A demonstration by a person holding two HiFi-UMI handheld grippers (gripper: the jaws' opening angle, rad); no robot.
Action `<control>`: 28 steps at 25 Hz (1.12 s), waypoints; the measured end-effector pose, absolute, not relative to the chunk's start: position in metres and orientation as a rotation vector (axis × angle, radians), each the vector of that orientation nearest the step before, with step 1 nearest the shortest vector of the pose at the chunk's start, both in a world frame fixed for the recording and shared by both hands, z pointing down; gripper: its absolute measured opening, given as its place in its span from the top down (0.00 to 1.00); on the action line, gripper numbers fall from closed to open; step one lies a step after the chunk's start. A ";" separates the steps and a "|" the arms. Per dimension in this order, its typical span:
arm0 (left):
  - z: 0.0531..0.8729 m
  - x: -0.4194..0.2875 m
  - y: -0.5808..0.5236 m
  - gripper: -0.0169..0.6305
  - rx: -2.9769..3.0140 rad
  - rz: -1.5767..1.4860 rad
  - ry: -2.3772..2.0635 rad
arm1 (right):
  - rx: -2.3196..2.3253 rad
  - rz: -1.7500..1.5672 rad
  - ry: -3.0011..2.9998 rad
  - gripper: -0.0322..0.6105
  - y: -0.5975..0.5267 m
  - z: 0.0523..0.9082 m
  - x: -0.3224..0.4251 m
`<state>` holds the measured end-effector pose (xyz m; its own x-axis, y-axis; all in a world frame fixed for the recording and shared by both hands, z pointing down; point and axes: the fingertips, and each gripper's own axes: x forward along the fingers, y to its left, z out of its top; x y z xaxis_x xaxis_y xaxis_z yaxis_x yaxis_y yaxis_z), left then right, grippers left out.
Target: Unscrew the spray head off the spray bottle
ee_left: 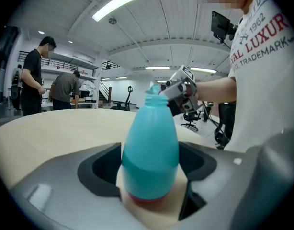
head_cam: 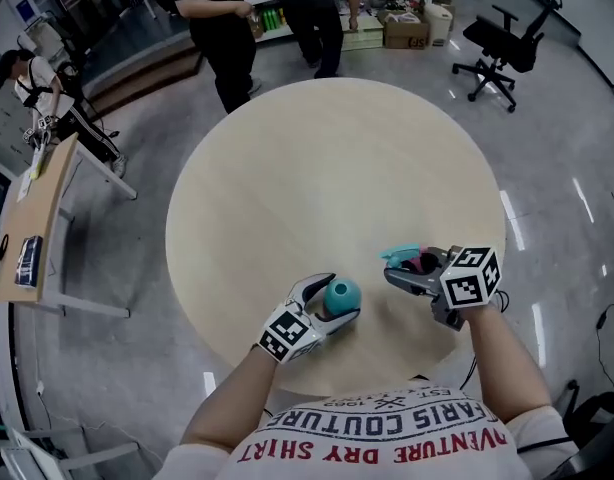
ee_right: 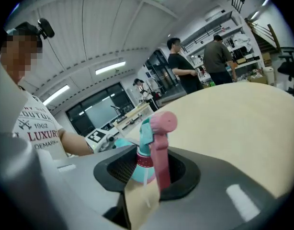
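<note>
Clamping the bottle (ee_left: 149,147), left gripper (head_cam: 339,298) sees its bare neck; right gripper (head_cam: 395,269) pinches the spray head (ee_right: 159,131).

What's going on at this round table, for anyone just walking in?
A person is working with a gripper in each hand. The left gripper clamps the teal spray bottle upright over the round table; its threaded neck is bare. The right gripper holds the pink-and-teal spray head, dip tube hanging, apart from the bottle. The head is already off.
</note>
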<state>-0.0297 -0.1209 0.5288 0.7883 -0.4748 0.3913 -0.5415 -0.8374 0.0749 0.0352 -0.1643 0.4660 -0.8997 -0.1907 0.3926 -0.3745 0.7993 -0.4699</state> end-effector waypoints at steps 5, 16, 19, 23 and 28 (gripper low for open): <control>0.530 -0.030 -0.117 0.42 2.789 0.525 -0.804 | 0.525 0.739 -2.539 0.74 -0.168 0.519 0.027; 0.530 -0.032 -0.118 0.42 2.785 0.498 -0.808 | 0.690 0.471 -2.346 0.74 -0.181 0.562 0.030; 0.530 -0.035 -0.118 0.42 2.776 0.484 -0.811 | 0.713 0.449 -2.337 0.71 -0.181 0.564 0.029; 0.526 -0.038 -0.119 0.42 2.771 0.447 -0.813 | 0.753 0.443 -2.342 0.66 -0.185 0.560 0.030; 0.520 -0.048 -0.118 0.42 2.778 0.384 -0.833 | 0.858 0.429 -2.362 0.63 -0.189 0.547 0.041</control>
